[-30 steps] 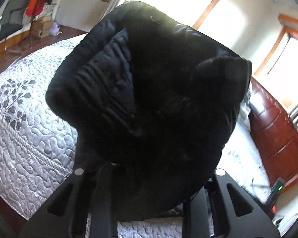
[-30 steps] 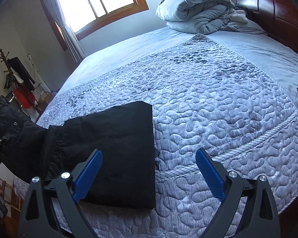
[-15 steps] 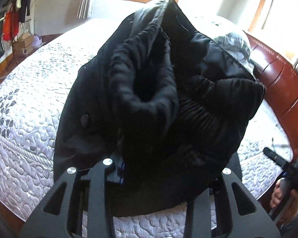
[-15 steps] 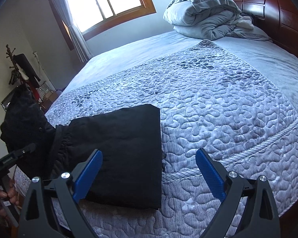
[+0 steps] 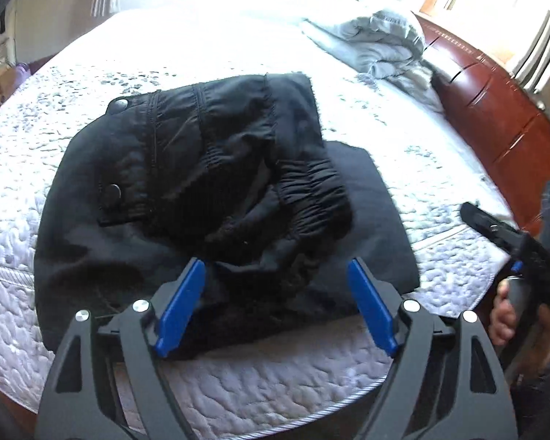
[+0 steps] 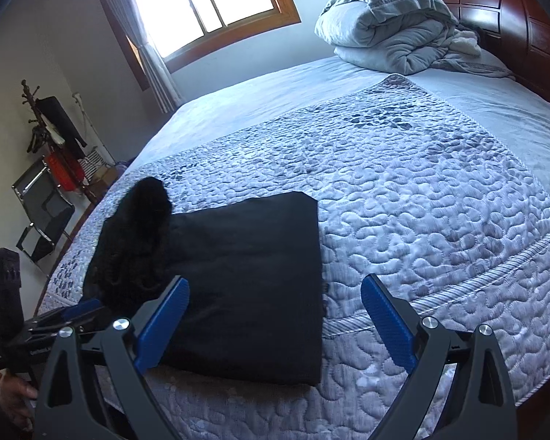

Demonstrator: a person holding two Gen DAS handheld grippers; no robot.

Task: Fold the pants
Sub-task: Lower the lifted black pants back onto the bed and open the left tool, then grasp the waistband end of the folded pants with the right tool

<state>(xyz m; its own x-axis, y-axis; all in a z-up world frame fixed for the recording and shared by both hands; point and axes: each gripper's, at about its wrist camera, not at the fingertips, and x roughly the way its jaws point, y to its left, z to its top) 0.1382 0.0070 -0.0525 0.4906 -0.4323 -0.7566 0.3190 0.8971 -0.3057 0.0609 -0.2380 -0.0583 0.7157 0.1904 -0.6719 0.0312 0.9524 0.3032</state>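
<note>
Black pants lie on the quilted bed near its front edge, the waistband end with its snaps heaped loosely over the flat folded legs. My left gripper hovers just in front of the heap; its jaws are opening and stand wide, and the cloth lies beyond the blue pads, free of them. In the right wrist view that same left gripper shows at the lower left beside the heap. My right gripper stands open over the front edge of the folded legs, holding nothing.
The light quilted bedspread stretches wide to the right of the pants. A rolled grey duvet sits by the dark wooden headboard. A coat stand and a chair stand left of the bed. A hand holds the right gripper's handle.
The left gripper carried the bunched waistband end over the bed, lowered it onto the folded legs, and opened, letting the cloth go. The right gripper stayed open and almost still.
</note>
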